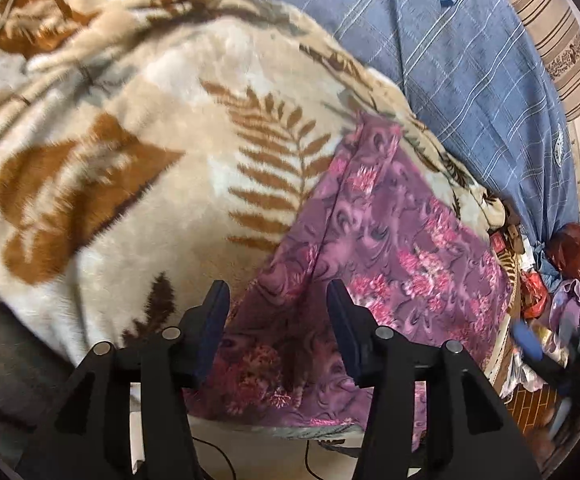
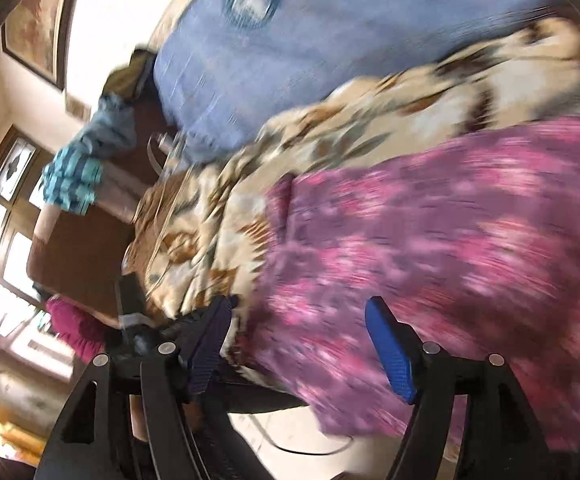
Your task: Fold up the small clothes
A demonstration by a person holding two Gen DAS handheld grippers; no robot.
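Left tool [image 1: 277, 292], released, points steeply down over a purple floral garment [image 1: 374, 248] lying flat on a beige leaf-print blanket [image 1: 137, 152] on the bed, beside blue striped bedding [image 1: 470, 72]. Right tool [image 2: 298, 312], released with fingers spread wide, tilted and blurred, hovers over the same garment's edge.

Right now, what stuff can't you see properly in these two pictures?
- Purple flowery cloth: its near edge in the left wrist view is hidden behind the left gripper.
- Same cloth in the right wrist view: motion blur smears its pattern and folds behind the right gripper.
- Clutter pile: squeezed at the left view's right edge, too small to name.
- Blue bedsheet: badge blurred.
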